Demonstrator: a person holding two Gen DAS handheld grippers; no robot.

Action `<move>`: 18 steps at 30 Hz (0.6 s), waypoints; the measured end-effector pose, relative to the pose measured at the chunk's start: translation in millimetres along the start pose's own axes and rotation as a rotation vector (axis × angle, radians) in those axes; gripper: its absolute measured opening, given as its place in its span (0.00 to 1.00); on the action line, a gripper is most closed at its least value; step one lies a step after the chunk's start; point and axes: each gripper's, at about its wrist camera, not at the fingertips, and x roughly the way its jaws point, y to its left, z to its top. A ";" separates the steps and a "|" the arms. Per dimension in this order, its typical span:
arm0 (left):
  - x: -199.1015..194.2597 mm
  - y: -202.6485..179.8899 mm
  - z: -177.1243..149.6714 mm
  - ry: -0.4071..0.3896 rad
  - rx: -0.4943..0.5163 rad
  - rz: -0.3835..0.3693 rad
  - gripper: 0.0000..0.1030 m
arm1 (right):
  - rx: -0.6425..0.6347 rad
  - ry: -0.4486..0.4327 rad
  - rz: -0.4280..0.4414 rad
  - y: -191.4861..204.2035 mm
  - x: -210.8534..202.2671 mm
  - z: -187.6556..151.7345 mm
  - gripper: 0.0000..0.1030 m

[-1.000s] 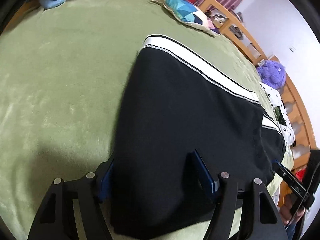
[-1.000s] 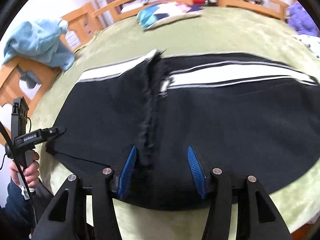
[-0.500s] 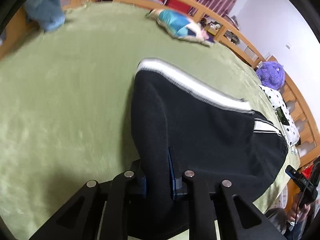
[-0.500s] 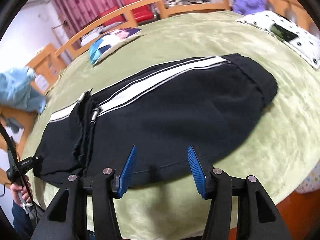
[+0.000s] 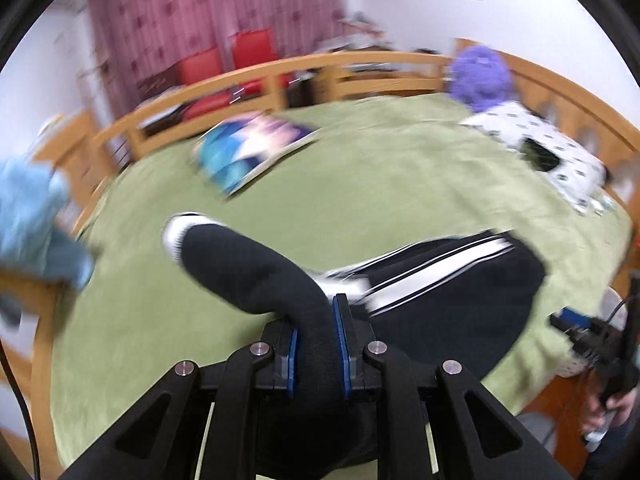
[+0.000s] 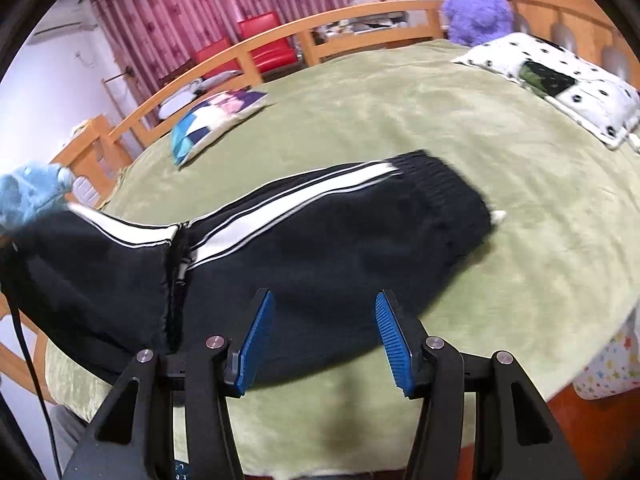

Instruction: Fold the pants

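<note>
In the left wrist view, the left gripper [image 5: 316,344] sits at 6 o'clock, clenched on a thick roll of the pants [image 5: 256,272], whose black cloth bulges up between the blue pads [image 5: 339,344] and arcs away toward 10 o'clock, ending in a white cuff. The rest of the pants lies flat on the green blanket [image 5: 380,192] toward 3 o'clock, its white stripes running toward the far end. At 4 o'clock, off the bed edge, the right gripper [image 5: 576,326] shows small and dark, with the person's hand [image 5: 608,412] below it. In the right wrist view, the right gripper [image 6: 325,344] is at 6 o'clock with its jaws spread wide and nothing between them; its pads [image 6: 256,340] hang over the near hem of the pants [image 6: 328,240], though whether they touch the cloth I cannot tell. The pants stretch from 9 o'clock to 2 o'clock across the blanket [image 6: 440,120], the 9 o'clock end lifted. Farther off, a blue-patterned cushion [image 6: 212,120] lies at 11 o'clock and a spotted white pillow [image 6: 560,84] at 2 o'clock. A blue cloth [image 6: 28,196] hangs at 9 o'clock. Beyond them a wooden rail [image 6: 320,28] bounds the bed, with a purple plush [image 6: 476,10] at 1 o'clock, red chairs [image 6: 264,40] and pink curtains [image 6: 192,4] behind.
</note>
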 end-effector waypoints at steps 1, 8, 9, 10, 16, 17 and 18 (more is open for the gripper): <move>1.1 -24.7 11.2 -0.008 0.027 -0.031 0.15 | 0.013 -0.004 -0.012 -7.5 -5.3 0.4 0.51; 13.3 -129.8 47.4 -0.032 0.053 -0.374 0.45 | 0.070 0.002 -0.077 -64.7 -29.4 -6.2 0.51; 16.8 -130.2 45.3 -0.036 0.057 -0.351 0.46 | 0.081 0.002 -0.073 -70.4 -29.4 -9.7 0.51; 21.9 -126.7 40.7 -0.033 0.055 -0.336 0.46 | 0.090 0.001 -0.063 -73.5 -27.9 -11.7 0.51; 72.2 -72.9 -7.2 0.089 0.010 -0.211 0.46 | 0.145 0.002 0.060 -76.2 -0.9 -11.4 0.51; 80.2 -59.3 -18.4 0.109 -0.001 -0.194 0.46 | 0.148 0.013 0.083 -73.8 9.2 -8.5 0.51; 86.8 -47.2 -30.1 0.128 -0.018 -0.182 0.46 | 0.148 0.019 0.100 -70.5 15.8 -6.9 0.53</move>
